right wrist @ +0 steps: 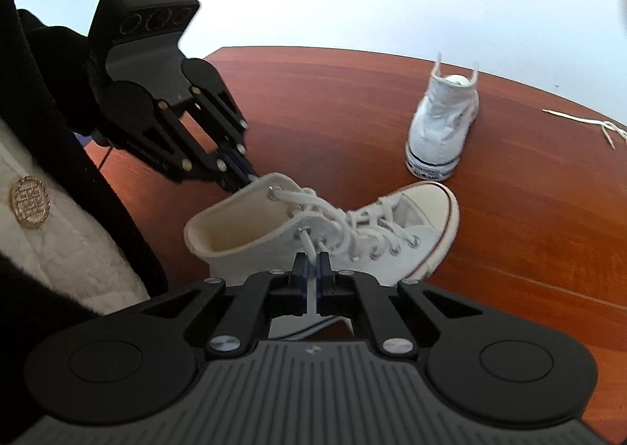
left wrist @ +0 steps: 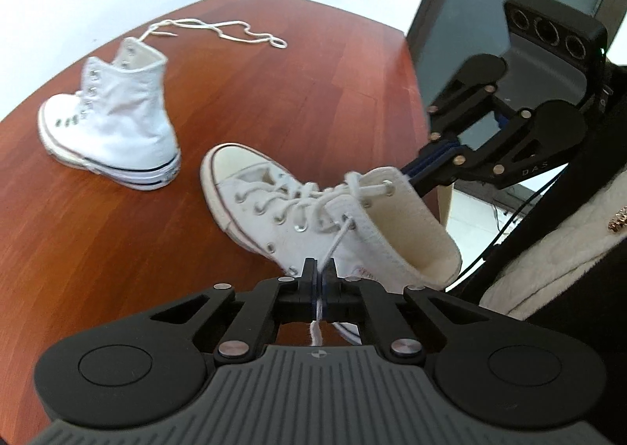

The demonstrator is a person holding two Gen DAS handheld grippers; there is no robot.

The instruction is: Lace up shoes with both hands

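A white high-top sneaker [left wrist: 274,198] [right wrist: 352,233], laced nearly to the top, lies tilted on the wooden table [left wrist: 274,92] with its toe pointing away. My left gripper [left wrist: 320,268] [right wrist: 250,175] is shut on a white lace end [left wrist: 335,241] that comes out of an upper eyelet on one side. On the collar's other side my right gripper [right wrist: 312,260] [left wrist: 409,170] is shut on the other lace end [right wrist: 309,249]. Both lace ends run taut from the eyelets to the fingers.
A second white high-top [left wrist: 113,119] [right wrist: 443,123] stands upright farther back, with empty eyelets. Its loose lace [left wrist: 219,31] [right wrist: 588,123] lies on the table beyond it. A person's cream coat [right wrist: 58,249] is close behind the grippers. The table's far edge [right wrist: 352,53] curves round.
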